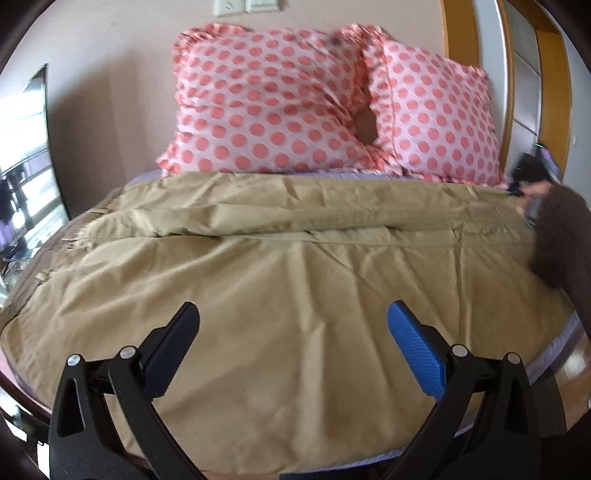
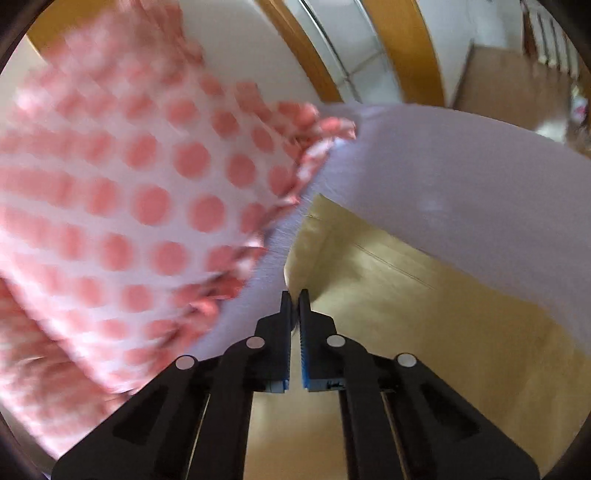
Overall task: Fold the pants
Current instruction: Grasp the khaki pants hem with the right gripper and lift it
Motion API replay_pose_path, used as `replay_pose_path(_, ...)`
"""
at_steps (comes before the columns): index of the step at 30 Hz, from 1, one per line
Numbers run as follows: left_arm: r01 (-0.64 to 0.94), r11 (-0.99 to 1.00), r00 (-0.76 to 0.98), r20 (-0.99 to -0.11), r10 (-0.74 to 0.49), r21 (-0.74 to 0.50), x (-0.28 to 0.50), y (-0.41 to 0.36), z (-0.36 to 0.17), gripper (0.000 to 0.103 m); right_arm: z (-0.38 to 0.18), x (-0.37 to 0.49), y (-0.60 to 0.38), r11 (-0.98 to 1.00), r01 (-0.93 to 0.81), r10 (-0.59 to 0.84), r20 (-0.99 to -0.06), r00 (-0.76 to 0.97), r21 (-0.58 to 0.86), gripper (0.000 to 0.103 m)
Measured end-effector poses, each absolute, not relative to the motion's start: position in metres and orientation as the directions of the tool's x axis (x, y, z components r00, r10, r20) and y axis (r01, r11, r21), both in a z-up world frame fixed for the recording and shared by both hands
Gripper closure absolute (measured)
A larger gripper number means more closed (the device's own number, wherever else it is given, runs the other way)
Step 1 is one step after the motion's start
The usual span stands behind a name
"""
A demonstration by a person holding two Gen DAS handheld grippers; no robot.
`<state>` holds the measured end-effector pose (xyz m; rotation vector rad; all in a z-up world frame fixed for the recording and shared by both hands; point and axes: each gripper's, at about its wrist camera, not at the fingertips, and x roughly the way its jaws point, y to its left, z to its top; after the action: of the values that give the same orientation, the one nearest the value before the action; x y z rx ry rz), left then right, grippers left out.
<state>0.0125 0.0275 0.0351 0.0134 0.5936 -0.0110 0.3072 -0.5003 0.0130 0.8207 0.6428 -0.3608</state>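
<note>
Khaki pants (image 1: 295, 266) lie spread across the bed, one leg folded over the other along a lengthwise seam. My left gripper (image 1: 293, 317) is open and empty, just above the near part of the pants. My right gripper (image 2: 294, 295) has its jaws closed at the far right end of the pants (image 2: 388, 295), next to the pillows; the frame is blurred and I cannot see whether cloth is pinched. In the left wrist view the right gripper (image 1: 532, 173) and a dark sleeve (image 1: 561, 240) show at the right edge.
Two pink polka-dot pillows (image 1: 266, 107) (image 2: 110, 206) lean against the wall at the head of the bed. A lilac sheet (image 2: 461, 177) covers the mattress. A wooden door frame (image 1: 456, 33) stands at the right, a window at the left.
</note>
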Motion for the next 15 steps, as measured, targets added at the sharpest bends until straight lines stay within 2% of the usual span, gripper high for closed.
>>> replay_pose_path(3, -0.028, 0.999, 0.849, -0.529, 0.01, -0.025, 0.005, 0.043, 0.043, 0.002, 0.033, 0.234, -0.504, 0.631, 0.377, 0.035, -0.511, 0.859, 0.678, 0.099)
replay_pose_path(5, -0.058, 0.997, 0.861, -0.509, 0.021, -0.057, 0.003, 0.055, 0.05, 0.002, 0.033, 0.167, -0.503, 0.631, 0.316, 0.069, -0.457, 0.887, 0.708, 0.099)
replay_pose_path(7, -0.089, 0.991, 0.87, -0.491, 0.029, -0.098, 0.006, 0.069, 0.059, 0.002, 0.02, 0.112, -0.497, 0.62, 0.315, 0.086, -0.462, 0.883, 0.718, 0.099)
replay_pose_path(11, -0.093, 0.971, 0.882, -0.472, -0.022, -0.22, 0.024, 0.099, 0.076, 0.002, -0.008, 0.078, -0.492, 0.566, 0.361, 0.164, -0.531, 0.831, 0.741, 0.098)
replay_pose_path(12, -0.083, 0.965, 0.875, -0.482, -0.049, -0.249, 0.031, 0.105, 0.079, 0.002, -0.011, 0.08, -0.49, 0.559, 0.369, 0.176, -0.541, 0.823, 0.743, 0.092)
replay_pose_path(14, -0.068, 0.955, 0.864, -0.496, -0.088, -0.288, 0.043, 0.114, 0.083, 0.002, -0.019, 0.079, -0.49, 0.521, 0.4, 0.203, -0.566, 0.799, 0.754, 0.072)
replay_pose_path(15, -0.056, 0.947, 0.859, -0.498, -0.115, -0.315, 0.048, 0.12, 0.085, 0.002, -0.02, 0.073, -0.488, 0.508, 0.399, 0.214, -0.561, 0.8, 0.763, 0.055)
